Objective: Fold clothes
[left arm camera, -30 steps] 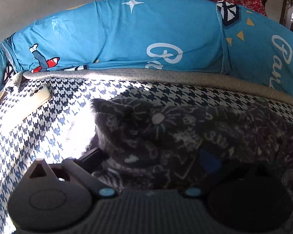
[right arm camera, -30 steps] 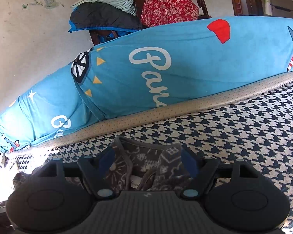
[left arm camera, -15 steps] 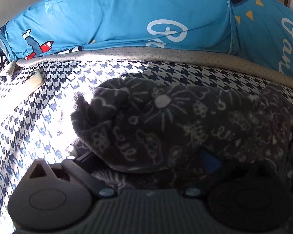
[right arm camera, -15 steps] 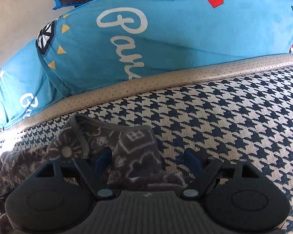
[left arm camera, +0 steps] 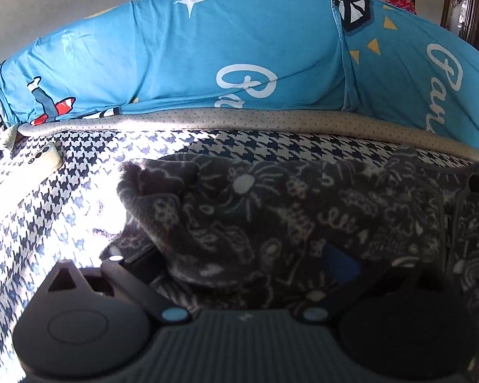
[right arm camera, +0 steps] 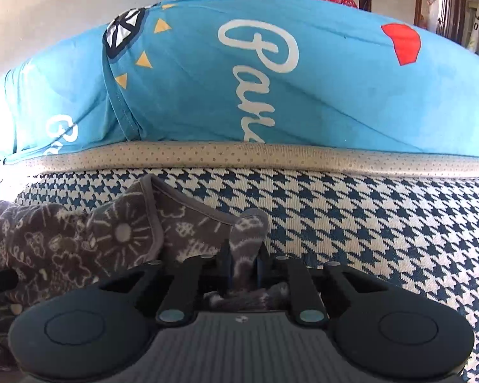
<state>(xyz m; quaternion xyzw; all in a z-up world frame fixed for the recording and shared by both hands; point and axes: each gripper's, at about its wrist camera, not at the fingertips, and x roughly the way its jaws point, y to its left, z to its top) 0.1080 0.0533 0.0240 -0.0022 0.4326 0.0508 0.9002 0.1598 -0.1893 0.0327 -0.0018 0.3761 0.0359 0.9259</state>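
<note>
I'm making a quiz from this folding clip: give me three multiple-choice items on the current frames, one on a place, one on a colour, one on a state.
1. Where does the phone lie?
A. on the houndstooth cover
B. on the blue bolster
C. on the grey garment

2. What colour is the bolster behind the cover?
A. red
B. blue
C. green

3. How does the right claw stand?
A. wide open, nothing in it
B. shut on the grey patterned garment
C. shut on the phone

Key: 1 A, the phone rests on the houndstooth cover at far left; 2 B, bright blue with white script; 3 B, a fold of the garment is pinched between its fingers.
</note>
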